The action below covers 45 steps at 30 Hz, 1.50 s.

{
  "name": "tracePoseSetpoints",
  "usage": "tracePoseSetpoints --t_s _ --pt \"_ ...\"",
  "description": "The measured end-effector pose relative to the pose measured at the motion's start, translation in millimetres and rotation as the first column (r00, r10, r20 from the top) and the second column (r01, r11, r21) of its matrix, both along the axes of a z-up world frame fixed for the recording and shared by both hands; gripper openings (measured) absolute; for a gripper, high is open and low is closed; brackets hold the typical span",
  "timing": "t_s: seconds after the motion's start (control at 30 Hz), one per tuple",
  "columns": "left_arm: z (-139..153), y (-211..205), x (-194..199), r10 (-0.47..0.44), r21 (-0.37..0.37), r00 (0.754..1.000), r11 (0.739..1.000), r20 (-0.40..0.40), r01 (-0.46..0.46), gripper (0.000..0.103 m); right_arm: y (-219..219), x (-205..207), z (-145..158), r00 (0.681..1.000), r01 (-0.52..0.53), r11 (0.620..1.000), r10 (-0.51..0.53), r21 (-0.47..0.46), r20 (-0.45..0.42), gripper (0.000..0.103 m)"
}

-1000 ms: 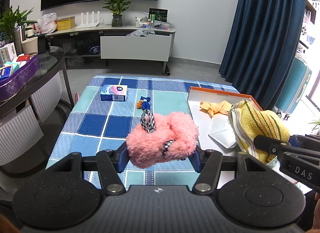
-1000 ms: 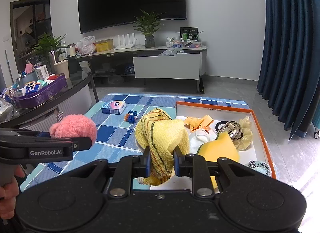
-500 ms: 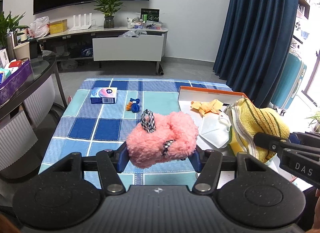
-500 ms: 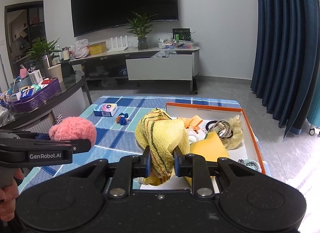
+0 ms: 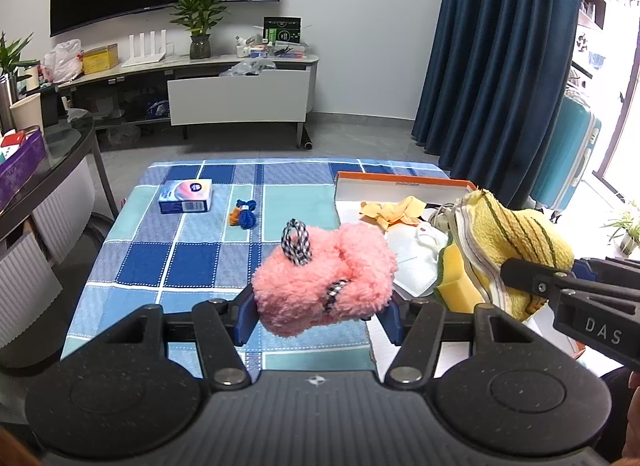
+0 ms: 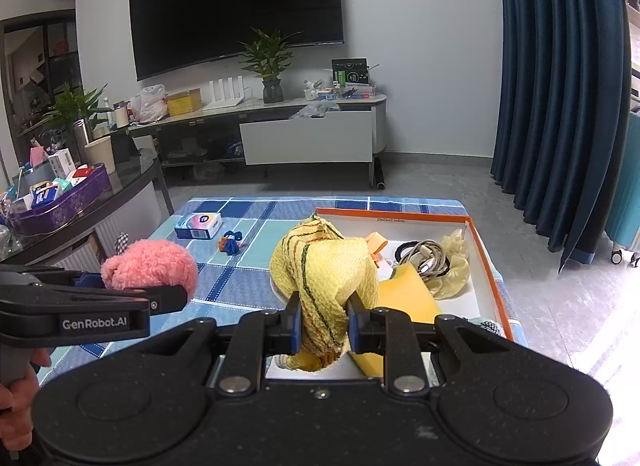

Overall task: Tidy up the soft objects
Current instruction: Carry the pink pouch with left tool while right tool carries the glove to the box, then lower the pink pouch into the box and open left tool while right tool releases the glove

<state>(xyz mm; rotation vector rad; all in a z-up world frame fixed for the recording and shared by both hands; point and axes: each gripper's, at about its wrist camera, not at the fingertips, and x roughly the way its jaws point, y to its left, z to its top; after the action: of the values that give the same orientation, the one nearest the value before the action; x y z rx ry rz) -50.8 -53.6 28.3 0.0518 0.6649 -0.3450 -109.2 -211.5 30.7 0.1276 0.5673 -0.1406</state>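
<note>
Left wrist view. Left gripper (image 5: 320,312): jaws clamped on the pink plush item (image 5: 326,280), which is lifted above the desk (image 5: 192,254); its underside and the blue pads behind it are partly covered by the fur. A checked black-and-white loop (image 5: 297,244) stands at its top. Desk covered in a blue checked cloth; its near edge is hidden by the gripper body. On the far left, a small blue box (image 5: 186,195); just right of it a blue and orange knotted bundle (image 5: 243,215), too small to identify. On the right, an orange-rimmed tray (image 5: 400,181) holding a white face mask (image 5: 412,260), a crumpled orange-yellow cloth (image 5: 394,209) and a yellow sponge (image 5: 460,284), all partly overlapped. The right gripper enters from the right, cut off at the frame edge, with a yellow striped towel (image 5: 516,238) in it.

Right wrist view. Right gripper (image 6: 323,322): jaws pressed narrowly on the yellow striped towel (image 6: 328,270), held over the tray's near left part; the towel's lower end hangs out of sight behind the gripper. The towel hides the mask. In the tray (image 6: 490,262): the sponge (image 6: 404,294), a coiled cable (image 6: 424,258) and a pale frilly fabric piece (image 6: 456,270); a checked fabric at the near right corner is mostly hidden. At left, the left gripper (image 6: 172,294) seen side-on with the pink plush item (image 6: 150,268); a hand (image 6: 18,398) grips its handle, cut off by the frame.
</note>
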Motion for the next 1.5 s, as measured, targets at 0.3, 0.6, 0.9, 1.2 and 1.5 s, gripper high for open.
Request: tracePoseSetpoints --t_s 0.3,0.6,0.9,1.2,1.5 --pt "0.6 -9.5 0.8 -0.025 0.000 1.000 1.000 0.000 0.025 0.061 -6.0 -2.5 -0.1 1.000 0.022 1.000 -0.022 0.003 0.001 0.027" --pt "-1.1 -21.0 3.2 -0.050 -0.002 0.999 0.999 -0.008 0.050 0.061 -16.0 -6.2 0.4 0.998 0.056 0.998 -0.056 0.007 0.003 0.027" --pt "-1.6 -33.5 7.2 -0.085 -0.010 0.996 0.996 -0.016 0.085 0.061 -30.1 -8.5 -0.4 0.996 0.093 0.996 -0.093 0.012 0.006 0.027" --pt "-4.0 -50.6 9.0 -0.127 -0.016 0.992 0.992 -0.020 0.127 0.061 -47.8 -11.1 -3.0 0.991 0.134 0.991 -0.134 0.014 0.000 0.028" --pt "-6.9 -65.1 11.4 -0.158 -0.013 0.987 0.987 -0.025 0.157 0.061 -58.7 -11.4 -3.2 0.988 0.157 0.987 -0.157 0.019 0.000 0.028"
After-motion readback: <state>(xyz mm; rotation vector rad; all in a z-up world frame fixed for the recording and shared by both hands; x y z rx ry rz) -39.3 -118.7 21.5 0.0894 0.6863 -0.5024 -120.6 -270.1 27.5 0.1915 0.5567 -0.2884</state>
